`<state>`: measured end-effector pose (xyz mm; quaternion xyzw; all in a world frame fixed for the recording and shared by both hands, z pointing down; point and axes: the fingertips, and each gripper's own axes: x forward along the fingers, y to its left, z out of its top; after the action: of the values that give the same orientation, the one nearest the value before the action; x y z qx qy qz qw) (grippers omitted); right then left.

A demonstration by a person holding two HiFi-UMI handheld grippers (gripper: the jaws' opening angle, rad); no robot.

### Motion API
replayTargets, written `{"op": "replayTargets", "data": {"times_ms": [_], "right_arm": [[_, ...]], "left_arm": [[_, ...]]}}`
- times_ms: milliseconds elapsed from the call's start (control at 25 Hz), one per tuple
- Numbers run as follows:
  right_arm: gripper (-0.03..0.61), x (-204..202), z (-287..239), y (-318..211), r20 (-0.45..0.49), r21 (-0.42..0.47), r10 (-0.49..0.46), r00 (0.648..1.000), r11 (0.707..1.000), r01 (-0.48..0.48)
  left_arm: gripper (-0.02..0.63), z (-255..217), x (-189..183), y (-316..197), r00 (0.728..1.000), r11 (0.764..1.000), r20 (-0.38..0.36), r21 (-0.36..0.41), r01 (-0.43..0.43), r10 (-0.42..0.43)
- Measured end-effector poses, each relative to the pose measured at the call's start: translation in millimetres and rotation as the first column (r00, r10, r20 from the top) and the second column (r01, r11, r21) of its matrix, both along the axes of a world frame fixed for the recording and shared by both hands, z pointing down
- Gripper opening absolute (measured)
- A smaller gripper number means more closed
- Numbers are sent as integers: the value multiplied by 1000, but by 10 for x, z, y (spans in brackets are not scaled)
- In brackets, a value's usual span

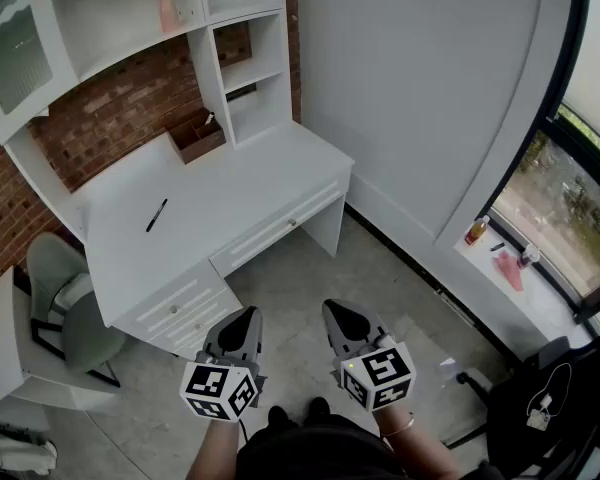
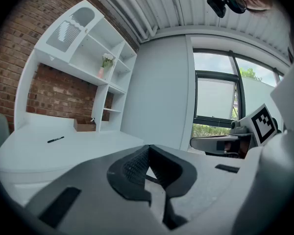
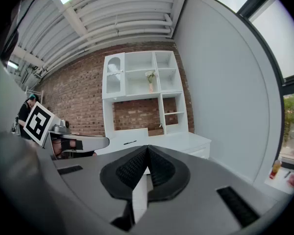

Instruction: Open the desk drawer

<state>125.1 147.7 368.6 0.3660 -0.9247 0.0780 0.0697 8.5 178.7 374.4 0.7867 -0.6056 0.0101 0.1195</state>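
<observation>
A white desk [image 1: 230, 193] with a shelf unit stands against a brick wall. Its long shut drawer [image 1: 275, 230], with a small knob [image 1: 292, 223], runs under the front edge of the top. More shut drawers [image 1: 175, 308] sit in the pedestal at the desk's near left. My left gripper [image 1: 242, 320] and right gripper [image 1: 337, 313] hover side by side over the floor in front of the desk, apart from it. Both are shut with nothing between the jaws, as the left gripper view [image 2: 148, 148] and the right gripper view [image 3: 147, 148] also show.
A black pen [image 1: 156, 215] lies on the desktop and a brown box [image 1: 197, 138] sits at its back. A grey chair [image 1: 75, 318] stands left of the desk. At the right a window sill [image 1: 520, 278] holds small items, with a dark chair [image 1: 540, 408] below it.
</observation>
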Motion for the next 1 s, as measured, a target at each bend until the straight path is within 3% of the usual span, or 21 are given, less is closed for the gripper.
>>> {"op": "replayTargets", "data": {"times_ms": [520, 1000], "right_arm": [[3, 237, 264, -345, 1, -64, -3, 1000, 998, 3], [6, -209, 455, -1217, -53, -68, -2, 999, 998, -2]], "left_arm": [[8, 23, 88, -155, 999, 999, 21, -22, 46, -45], [8, 135, -325, -933, 999, 999, 18, -36, 35, -35]]}}
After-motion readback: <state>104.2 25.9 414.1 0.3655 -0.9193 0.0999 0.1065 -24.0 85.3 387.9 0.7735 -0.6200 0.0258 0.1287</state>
